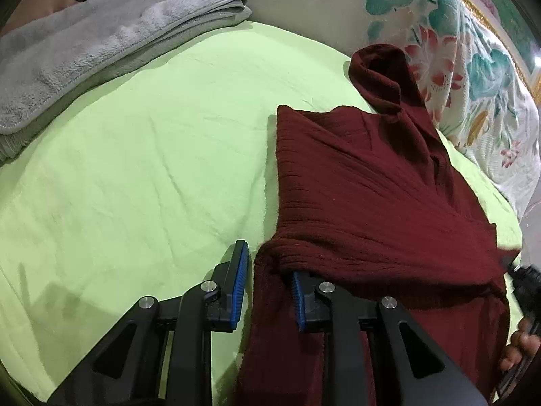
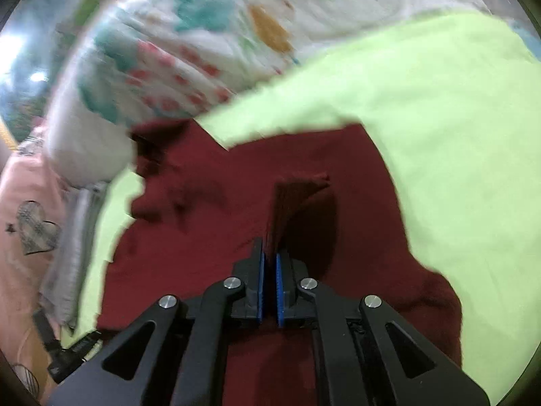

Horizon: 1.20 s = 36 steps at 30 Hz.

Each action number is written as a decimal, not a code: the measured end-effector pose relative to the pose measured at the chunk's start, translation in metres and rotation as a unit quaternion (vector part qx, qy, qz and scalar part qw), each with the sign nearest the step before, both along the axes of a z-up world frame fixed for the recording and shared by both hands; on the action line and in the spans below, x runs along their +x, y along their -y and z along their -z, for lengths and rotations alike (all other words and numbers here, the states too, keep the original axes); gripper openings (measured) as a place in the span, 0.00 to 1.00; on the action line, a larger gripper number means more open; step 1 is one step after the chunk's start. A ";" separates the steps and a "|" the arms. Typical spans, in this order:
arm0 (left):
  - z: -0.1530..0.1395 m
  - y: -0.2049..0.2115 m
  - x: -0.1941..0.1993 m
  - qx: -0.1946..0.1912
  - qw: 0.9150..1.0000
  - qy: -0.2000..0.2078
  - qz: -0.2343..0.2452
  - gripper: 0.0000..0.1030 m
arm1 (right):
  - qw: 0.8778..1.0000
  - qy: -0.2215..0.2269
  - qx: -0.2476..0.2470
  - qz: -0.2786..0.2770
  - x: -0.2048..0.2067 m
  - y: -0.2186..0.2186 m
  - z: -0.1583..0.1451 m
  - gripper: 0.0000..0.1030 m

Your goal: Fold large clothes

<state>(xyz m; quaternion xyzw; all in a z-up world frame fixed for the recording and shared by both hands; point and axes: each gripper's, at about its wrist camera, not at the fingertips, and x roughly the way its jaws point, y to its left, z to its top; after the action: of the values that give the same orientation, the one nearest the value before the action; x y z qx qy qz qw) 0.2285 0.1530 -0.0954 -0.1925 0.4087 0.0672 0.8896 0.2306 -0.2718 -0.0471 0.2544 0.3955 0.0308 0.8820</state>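
A dark red ribbed sweater (image 1: 365, 189) lies partly folded on a lime green bed sheet (image 1: 152, 155). My left gripper (image 1: 267, 270) is open at the sweater's near left edge; a fold of the fabric drapes over its right finger (image 1: 299, 299) and hangs between the jaws. In the right wrist view my right gripper (image 2: 269, 257) is shut on a pinched fold of the red sweater (image 2: 209, 237) and holds it raised above the rest of the garment. That view is blurred by motion.
A folded grey fleece blanket (image 1: 94, 44) lies at the far left of the bed. A floral pillow (image 1: 473, 67) lies at the far right, also in the right wrist view (image 2: 189, 50). A pink garment (image 2: 23, 209) lies at the left.
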 end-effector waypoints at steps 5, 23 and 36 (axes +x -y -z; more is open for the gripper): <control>0.000 0.001 -0.001 0.003 1.000 0.003 0.003 0.25 | 0.996 -0.009 -0.047 0.080 -0.027 0.011 -0.010 0.10; -0.065 0.021 0.001 -0.030 0.994 0.023 0.098 0.24 | 0.997 0.014 0.015 -0.073 0.009 -0.017 -0.034 0.42; -0.091 0.029 0.201 -0.016 0.997 0.014 0.077 0.40 | 0.985 0.054 -0.023 -0.162 0.150 -0.071 -0.061 0.59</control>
<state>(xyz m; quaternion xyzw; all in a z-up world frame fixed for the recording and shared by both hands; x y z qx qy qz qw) 0.4297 0.1240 -0.0047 -0.1754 0.4105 -0.0104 0.8948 0.3805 -0.2007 0.0143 0.1650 0.3842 0.1778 0.8908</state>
